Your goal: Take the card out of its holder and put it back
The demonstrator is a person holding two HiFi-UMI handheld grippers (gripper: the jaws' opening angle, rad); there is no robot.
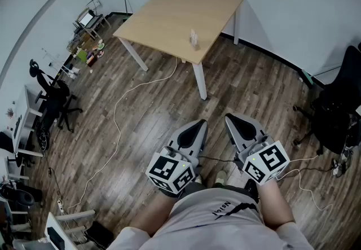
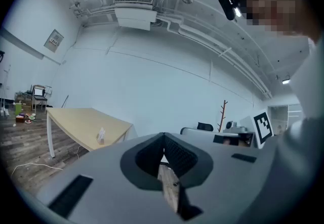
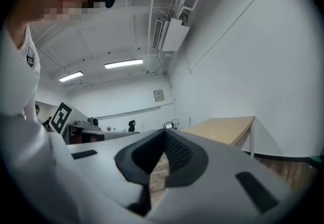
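While left claw point(image 1: 199, 126) and right claw point(image 1: 230, 119) are idling closed, empty, card holder point(image 1: 194, 38) (far worktop point(image 1: 169, 14)) is awaiting approach.

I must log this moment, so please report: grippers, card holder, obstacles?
Left gripper and right gripper: jaws shut, empty, low by the body. Card holder upright on table, far ahead, untouched. White cable on floor, left of path.
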